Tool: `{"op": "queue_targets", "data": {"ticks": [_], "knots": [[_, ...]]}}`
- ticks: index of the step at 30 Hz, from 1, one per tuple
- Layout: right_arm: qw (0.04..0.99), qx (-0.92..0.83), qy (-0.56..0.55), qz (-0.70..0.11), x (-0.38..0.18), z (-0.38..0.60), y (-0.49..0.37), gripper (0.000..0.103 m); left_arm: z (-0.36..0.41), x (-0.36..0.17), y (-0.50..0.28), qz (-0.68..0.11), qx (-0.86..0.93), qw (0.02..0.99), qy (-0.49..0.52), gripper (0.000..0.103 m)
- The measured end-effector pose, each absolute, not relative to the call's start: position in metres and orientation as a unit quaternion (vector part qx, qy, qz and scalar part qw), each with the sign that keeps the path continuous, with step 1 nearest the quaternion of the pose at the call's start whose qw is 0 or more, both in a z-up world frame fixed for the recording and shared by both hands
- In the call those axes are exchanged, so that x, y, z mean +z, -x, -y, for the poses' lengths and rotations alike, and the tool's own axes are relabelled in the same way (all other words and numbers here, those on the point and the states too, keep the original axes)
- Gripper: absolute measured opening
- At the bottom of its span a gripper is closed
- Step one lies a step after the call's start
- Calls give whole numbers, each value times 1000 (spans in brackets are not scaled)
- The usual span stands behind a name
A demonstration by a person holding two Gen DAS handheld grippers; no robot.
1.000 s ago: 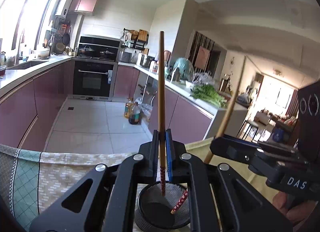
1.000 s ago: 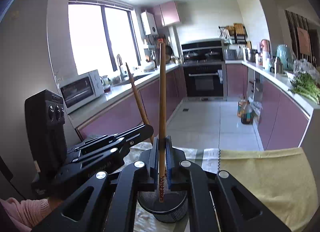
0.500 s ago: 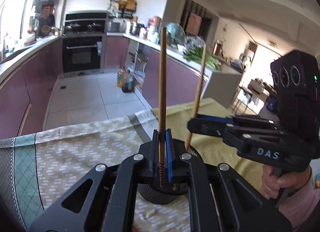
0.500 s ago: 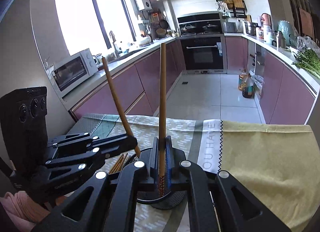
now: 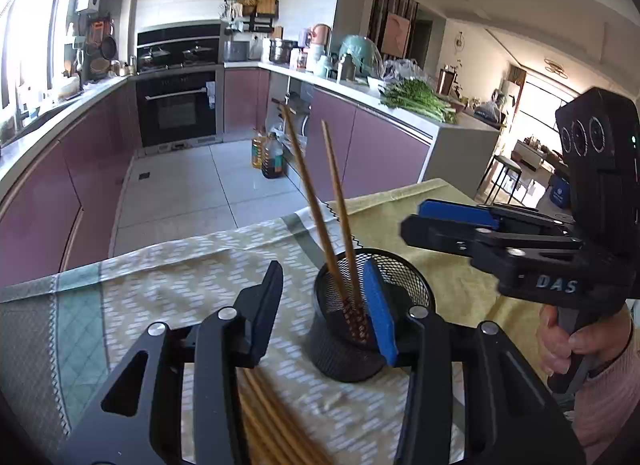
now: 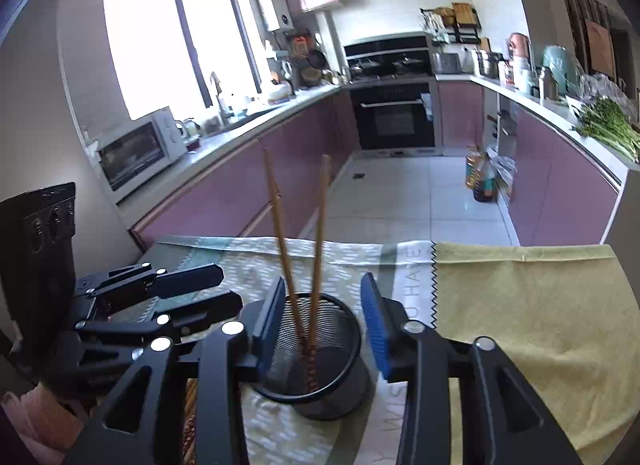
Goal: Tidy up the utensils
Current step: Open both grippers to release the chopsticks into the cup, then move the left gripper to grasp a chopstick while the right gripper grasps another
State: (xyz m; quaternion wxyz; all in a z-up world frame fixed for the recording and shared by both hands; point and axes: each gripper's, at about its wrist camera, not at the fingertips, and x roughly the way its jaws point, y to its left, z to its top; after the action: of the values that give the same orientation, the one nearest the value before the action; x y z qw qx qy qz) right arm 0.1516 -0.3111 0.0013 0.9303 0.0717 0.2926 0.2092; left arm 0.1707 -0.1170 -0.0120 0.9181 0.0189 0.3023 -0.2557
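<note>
Two long brown wooden chopsticks (image 5: pixel 316 201) stand tilted inside a black round wire-mesh holder (image 5: pixel 404 277), their patterned dark lower ends down in the cup and their plain upper ends leaning against its rim, the pair spreading apart toward the top. The holder sits on a patterned cream and pale-green tablecloth (image 5: pixel 168 277) that meets a plain yellow-green cloth (image 6: pixel 520 305) along a zigzag edge. The left gripper (image 5: pixel 326 305) hovers just in front of the holder with its black, blue-padded fingers spread wide, nothing between them; its right finger (image 5: pixel 380 313) overlaps the cup's near wall in the left wrist view, though contact cannot be told. The right gripper (image 6: pixel 326 317) is likewise spread wide and empty, its two fingers flanking the holder's rim on either side. In the left wrist view the right gripper appears to the right of the holder, held by a hand in a pink sleeve (image 5: pixel 580 341). A bundle of further brown wooden chopsticks (image 5: pixel 272 421) lies flat on the patterned cloth, beneath the left gripper and just beside the holder's base.
</note>
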Motion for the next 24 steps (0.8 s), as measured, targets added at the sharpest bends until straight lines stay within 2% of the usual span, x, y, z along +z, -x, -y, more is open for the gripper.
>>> {"op": "queue_targets", "data": {"ticks": [6,10,14,18,24], "knots": [[919,282,-47,-271,8,288,-107,46,71,-10,-137,-307,-226,924,-22,49],[898,321,-33,-300,-13,259,-92,46,43,-33,-126,-338,-196,920,-27,49],[876,324,-45,-356,-50,238,-97,46,26,-65,-123,-381,-179,907,-21,45],[862,308,-44,-400,-83,222,-103,38,17,-92,-118,-412,-174,894,-18,39],[862,284,-38,-419,-96,213,-106,34,13,-112,-120,-432,-168,886,-16,34]]}}
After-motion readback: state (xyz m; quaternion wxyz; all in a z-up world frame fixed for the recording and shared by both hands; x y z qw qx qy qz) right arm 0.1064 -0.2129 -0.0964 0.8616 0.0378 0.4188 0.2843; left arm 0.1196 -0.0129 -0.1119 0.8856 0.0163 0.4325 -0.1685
